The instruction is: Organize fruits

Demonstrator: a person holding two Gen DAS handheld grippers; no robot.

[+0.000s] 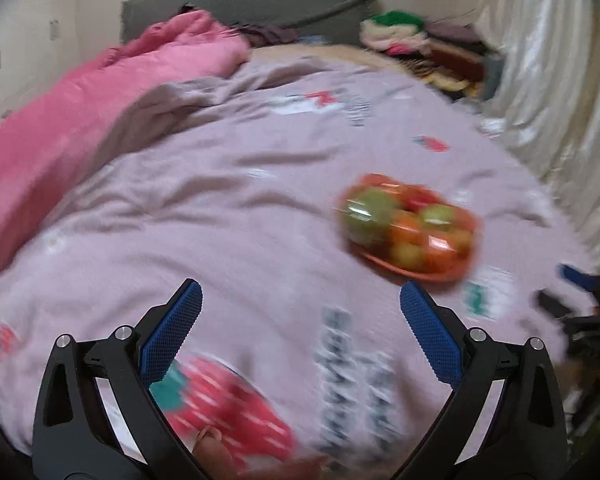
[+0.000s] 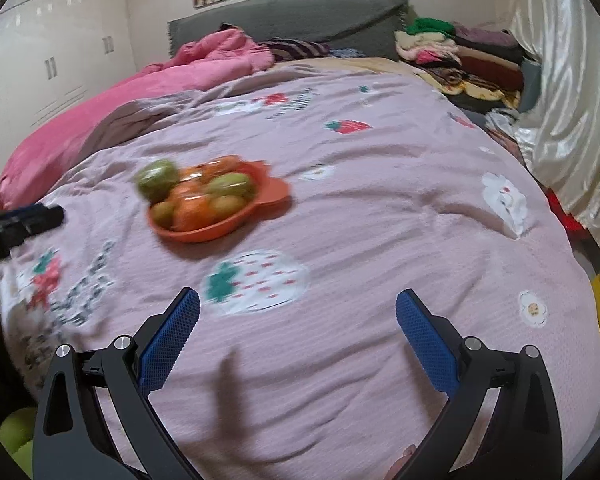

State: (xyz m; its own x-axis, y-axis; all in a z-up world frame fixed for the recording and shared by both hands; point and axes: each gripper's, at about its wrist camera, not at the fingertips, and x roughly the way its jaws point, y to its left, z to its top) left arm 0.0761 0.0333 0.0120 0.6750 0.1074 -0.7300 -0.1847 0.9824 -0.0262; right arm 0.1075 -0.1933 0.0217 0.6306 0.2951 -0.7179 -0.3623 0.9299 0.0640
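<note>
Fruits, about eight green and orange ones, fill one orange plastic plate (image 2: pixel 274 196) on the pink bedspread (image 2: pixel 380 240); left gripper (image 1: pixel 300 306) and right gripper (image 2: pixel 298 308) near it, fingers apart, empty.

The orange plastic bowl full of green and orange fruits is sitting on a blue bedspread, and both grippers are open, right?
Not quite. The bedspread is pale pink with strawberry prints, not blue, as the right wrist view shows. The orange plastic bowl of green and orange fruits does sit on it, and the left gripper and right gripper are open.
</note>
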